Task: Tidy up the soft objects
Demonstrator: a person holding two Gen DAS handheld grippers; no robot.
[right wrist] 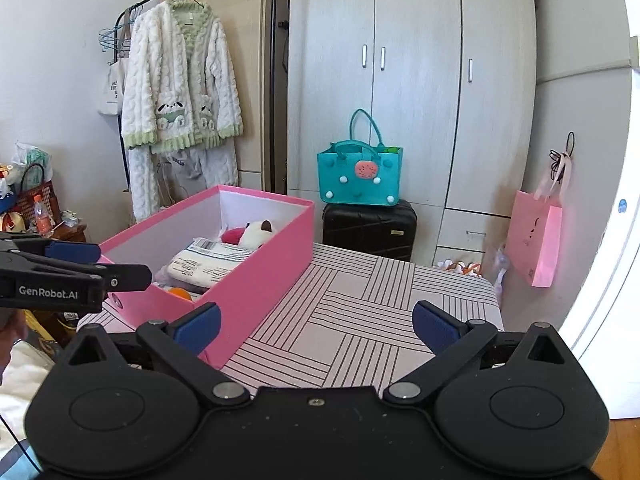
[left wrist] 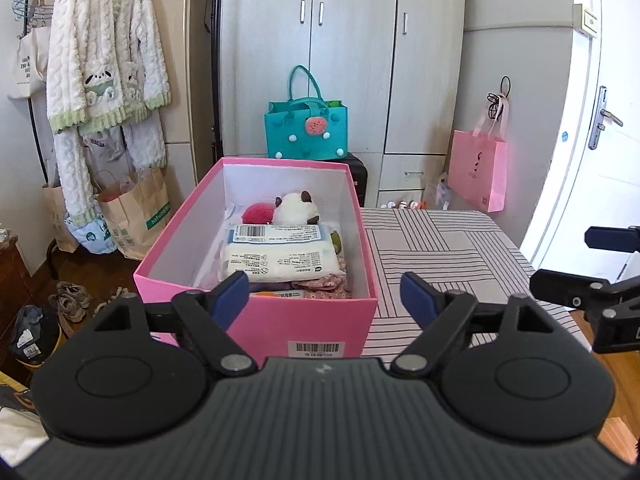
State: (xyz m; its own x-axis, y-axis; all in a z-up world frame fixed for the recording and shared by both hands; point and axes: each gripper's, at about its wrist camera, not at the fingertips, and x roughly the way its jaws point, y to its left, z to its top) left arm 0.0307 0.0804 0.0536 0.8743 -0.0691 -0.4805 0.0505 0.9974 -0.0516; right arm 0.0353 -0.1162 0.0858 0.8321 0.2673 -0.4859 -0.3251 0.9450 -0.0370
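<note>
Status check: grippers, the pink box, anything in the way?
Left gripper and right gripper open, empty. Pink box on striped table, holding plush toy and wipes pack. Nothing in the way.

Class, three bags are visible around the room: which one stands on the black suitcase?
The teal felt handbag with the pink strawberry charm; the pink paper gift bag hangs on the wall, and the brown paper bag sits on the floor.
</note>
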